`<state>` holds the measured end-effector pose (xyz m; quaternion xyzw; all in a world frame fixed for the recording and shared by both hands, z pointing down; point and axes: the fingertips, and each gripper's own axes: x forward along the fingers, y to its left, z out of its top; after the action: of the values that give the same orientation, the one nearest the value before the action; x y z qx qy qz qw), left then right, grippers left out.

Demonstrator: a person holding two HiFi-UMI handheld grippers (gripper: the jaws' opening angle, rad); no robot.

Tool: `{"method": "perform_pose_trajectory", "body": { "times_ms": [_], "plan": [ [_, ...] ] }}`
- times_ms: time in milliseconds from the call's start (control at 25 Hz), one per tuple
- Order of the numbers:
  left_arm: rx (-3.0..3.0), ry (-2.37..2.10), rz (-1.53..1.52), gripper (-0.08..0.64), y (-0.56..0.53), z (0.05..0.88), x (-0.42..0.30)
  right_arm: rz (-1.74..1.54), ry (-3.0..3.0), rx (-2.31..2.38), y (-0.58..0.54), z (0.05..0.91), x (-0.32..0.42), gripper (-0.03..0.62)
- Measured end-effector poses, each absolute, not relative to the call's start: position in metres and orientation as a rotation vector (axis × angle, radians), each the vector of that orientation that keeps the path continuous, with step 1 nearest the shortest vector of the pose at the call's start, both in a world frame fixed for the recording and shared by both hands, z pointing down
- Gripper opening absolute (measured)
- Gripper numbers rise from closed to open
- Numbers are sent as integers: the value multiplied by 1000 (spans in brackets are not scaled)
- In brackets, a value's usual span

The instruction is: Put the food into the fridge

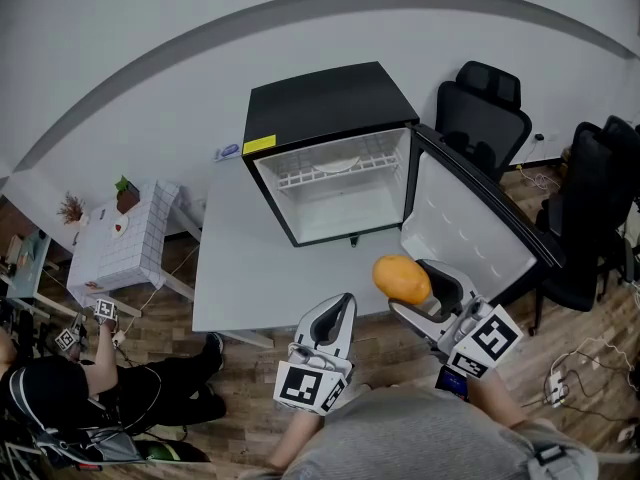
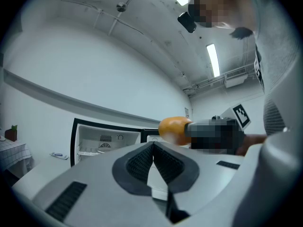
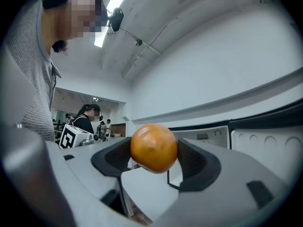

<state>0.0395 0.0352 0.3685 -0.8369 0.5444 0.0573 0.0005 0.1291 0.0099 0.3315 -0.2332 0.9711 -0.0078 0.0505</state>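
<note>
A small black fridge (image 1: 330, 108) stands on a grey table (image 1: 235, 268), its door (image 1: 465, 223) swung open to the right and its white inside bare apart from a wire shelf (image 1: 340, 173). My right gripper (image 1: 420, 293) is shut on an orange fruit (image 1: 401, 279) just off the table's near edge, below the door; the fruit (image 3: 154, 147) sits squeezed between both pads. My left gripper (image 1: 338, 320) is shut with nothing in it, near the table's front edge. In the left gripper view the fridge (image 2: 106, 138) lies ahead and the fruit (image 2: 174, 128) is at the right.
Black office chairs (image 1: 485, 113) stand to the right of the fridge. A small white-tiled side table (image 1: 125, 238) with a plant sits at the left. A person in black (image 1: 70, 393) crouches at the lower left. A small blue-white item (image 1: 228, 152) lies on the table's far left corner.
</note>
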Motion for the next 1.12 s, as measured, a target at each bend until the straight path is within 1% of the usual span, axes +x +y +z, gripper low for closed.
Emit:
{"method": "perform_pose_trajectory", "body": {
  "times_ms": [720, 1120],
  "plan": [
    [-2632, 1704, 176, 11, 38, 369, 40, -20, 2959, -712, 15, 332, 128, 311],
    [-2602, 1752, 162, 11, 37, 372, 61, -22, 2956, -668, 8, 332, 146, 311]
  ]
}}
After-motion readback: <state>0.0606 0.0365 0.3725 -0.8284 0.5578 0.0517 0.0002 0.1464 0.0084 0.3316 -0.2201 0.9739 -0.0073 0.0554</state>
